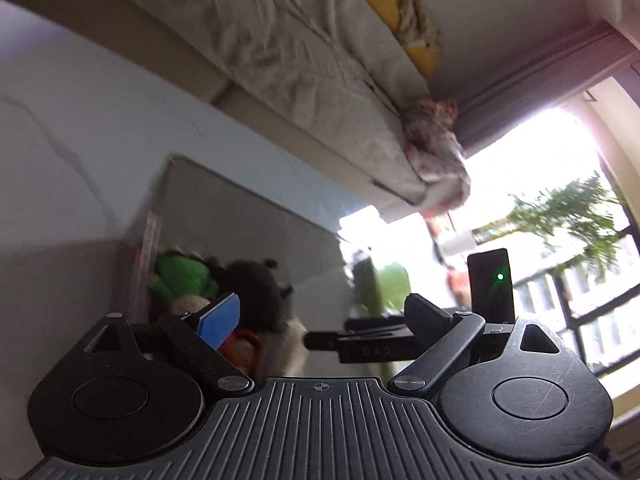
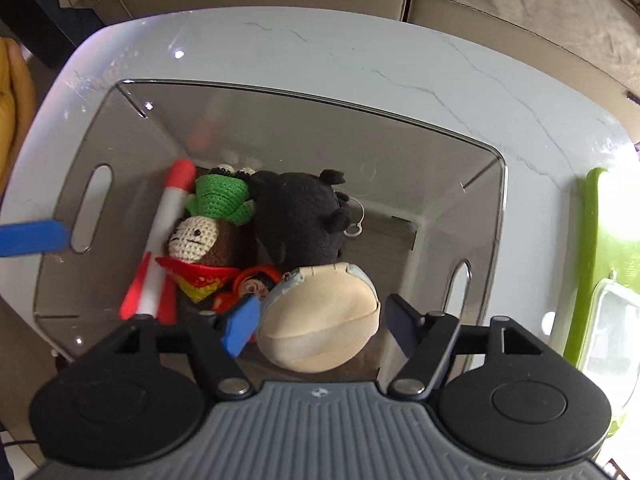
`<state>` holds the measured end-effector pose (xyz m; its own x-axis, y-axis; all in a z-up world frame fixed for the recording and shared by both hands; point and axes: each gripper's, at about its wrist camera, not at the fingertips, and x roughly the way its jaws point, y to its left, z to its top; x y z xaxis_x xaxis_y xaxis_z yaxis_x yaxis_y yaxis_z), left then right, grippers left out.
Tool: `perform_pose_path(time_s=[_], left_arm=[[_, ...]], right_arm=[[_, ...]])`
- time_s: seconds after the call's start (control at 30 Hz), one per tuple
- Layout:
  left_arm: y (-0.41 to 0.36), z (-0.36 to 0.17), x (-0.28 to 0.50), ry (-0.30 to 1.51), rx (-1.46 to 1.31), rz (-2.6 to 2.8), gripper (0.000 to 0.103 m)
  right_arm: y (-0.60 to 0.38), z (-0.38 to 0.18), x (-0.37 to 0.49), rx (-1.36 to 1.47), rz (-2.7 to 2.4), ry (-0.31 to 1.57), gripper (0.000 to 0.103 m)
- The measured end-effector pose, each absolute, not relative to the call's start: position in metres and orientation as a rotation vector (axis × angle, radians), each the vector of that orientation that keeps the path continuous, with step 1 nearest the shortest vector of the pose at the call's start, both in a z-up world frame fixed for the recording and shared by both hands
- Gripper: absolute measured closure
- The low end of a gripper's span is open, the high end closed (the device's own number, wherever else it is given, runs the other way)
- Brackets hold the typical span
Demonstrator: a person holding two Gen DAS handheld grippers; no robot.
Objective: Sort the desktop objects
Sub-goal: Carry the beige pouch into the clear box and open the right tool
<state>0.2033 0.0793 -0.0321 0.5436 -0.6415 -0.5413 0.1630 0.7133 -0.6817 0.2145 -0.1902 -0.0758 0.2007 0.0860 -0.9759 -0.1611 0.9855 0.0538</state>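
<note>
A clear grey bin [image 2: 304, 98] on the white marble table [image 2: 400, 52] holds several soft toys. They are a red-and-white rocket [image 2: 160, 248], a crochet doll with a green hat [image 2: 200, 236], a black plush [image 2: 300, 220], a small red figure [image 2: 252, 284] and a round cream plush [image 2: 312, 308]. My right gripper [image 2: 320, 326] points down into the bin and stands open. The cream plush lies between its fingers, with a gap at the right pad. My left gripper [image 1: 324, 316] is open and empty beside the bin [image 1: 240, 208]; its blue fingertip [image 2: 32, 236] shows at the bin's left wall.
A green tray [image 2: 600, 240] with a clear container [image 2: 612, 320] sits on the table right of the bin. A bed with crumpled sheets [image 1: 280, 60] runs behind the table, and a bright window [image 1: 560, 200] lies beyond it.
</note>
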Motion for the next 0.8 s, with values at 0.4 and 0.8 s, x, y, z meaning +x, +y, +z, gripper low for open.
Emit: perform_pose_path(time_s=[0.4, 0.8], left_arm=[[0.115, -0.074, 0.083, 0.469, -0.677, -0.024, 0.001], [0.13, -0.147, 0.068, 0.52, -0.988, -0.115, 0.0]], right_arm=[[-0.15, -0.134, 0.231, -0.179, -0.095, 1.535, 0.041], [-0.203, -0.073, 0.206, -0.019, 0.063, 1.544, 0.069]])
